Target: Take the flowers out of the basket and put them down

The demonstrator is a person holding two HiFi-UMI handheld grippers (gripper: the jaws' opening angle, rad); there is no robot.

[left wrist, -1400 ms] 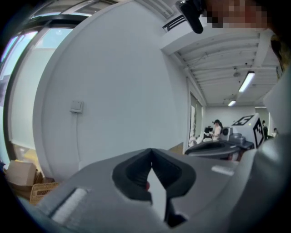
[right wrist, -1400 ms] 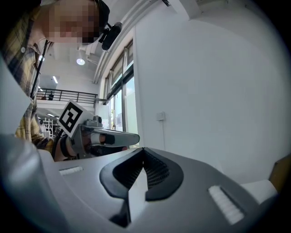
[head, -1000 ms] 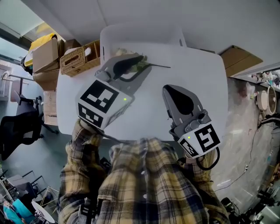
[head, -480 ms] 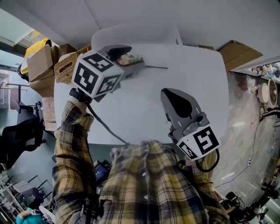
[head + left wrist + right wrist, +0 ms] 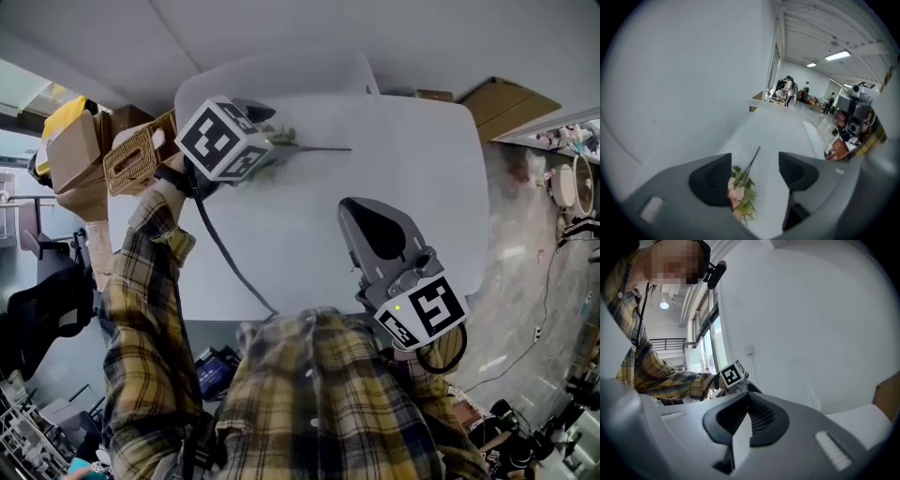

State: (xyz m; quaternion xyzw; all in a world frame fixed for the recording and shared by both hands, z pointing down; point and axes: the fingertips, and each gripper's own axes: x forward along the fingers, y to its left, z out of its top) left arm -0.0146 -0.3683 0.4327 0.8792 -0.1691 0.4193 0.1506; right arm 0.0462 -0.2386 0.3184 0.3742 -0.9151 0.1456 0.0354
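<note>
Step in hand: setting down. I read this as the release at the end of one carry from basket to desk.
Left gripper (image 5: 754, 166): pitched down over the far left part of the desk (image 5: 412, 187). The jaws stand wide apart and have just been opening.
Flower sprig (image 5: 738, 191): lies flat on the desk between the left jaws, with pink blooms toward the gripper and a dark stem pointing away. The blooms sit just beside one pad and the other pad is well clear, so nothing pinches it.
Right gripper (image 5: 747, 416): hangs over the near side of the desk with its jaws closed together and nothing between them. It is idle.
Basket (image 5: 131, 161): wicker, beside the desk's far left corner. I cannot see inside it, so I cannot tell whether any flowers are left.
Next move, my judgement: back the left jaws straight off, kept wide so that a pad does not drag the blooms. Then swing left to the basket — if more stems wait there — and close low on a stem.
</note>
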